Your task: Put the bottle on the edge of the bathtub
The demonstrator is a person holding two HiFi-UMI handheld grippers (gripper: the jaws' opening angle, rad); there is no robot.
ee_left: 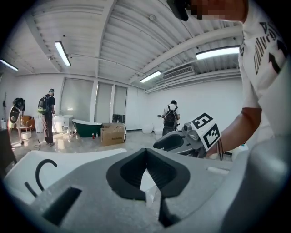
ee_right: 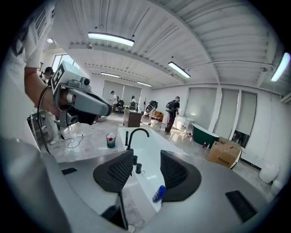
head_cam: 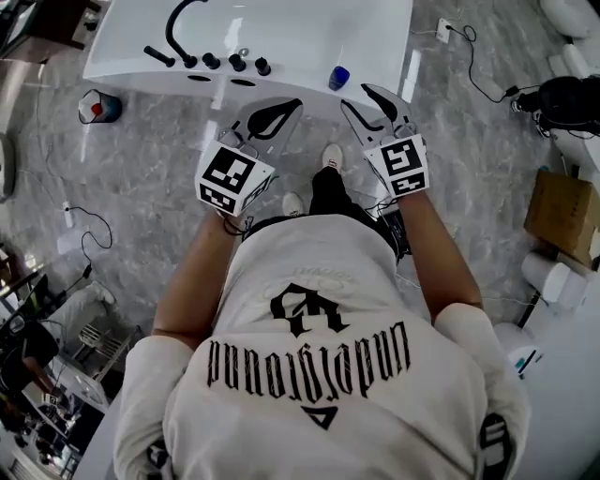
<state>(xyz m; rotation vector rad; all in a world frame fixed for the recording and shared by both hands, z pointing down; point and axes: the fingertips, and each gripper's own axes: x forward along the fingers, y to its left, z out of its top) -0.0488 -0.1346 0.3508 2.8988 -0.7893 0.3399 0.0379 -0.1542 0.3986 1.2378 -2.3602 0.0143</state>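
A small blue bottle (head_cam: 338,77) (ee_right: 158,193) rests on the near rim of the white bathtub (head_cam: 281,33) (ee_right: 148,175), free of both grippers. My right gripper (head_cam: 357,97) (ee_right: 146,154) hovers just in front of the bottle, open, with nothing between its fingers; in the right gripper view the bottle shows low in the gap, beyond the jaws. My left gripper (head_cam: 293,104) (ee_left: 146,151) is to the left of the bottle, over the floor by the tub. Its jaws meet at the tips and hold nothing.
A black faucet (head_cam: 178,28) (ee_right: 136,134) and several black knobs (head_cam: 225,62) stand on the tub's rim to the left. A cup (head_cam: 98,106) (ee_right: 111,140) and cables lie on the marble floor. A cardboard box (head_cam: 562,211) is at the right. People stand farther back.
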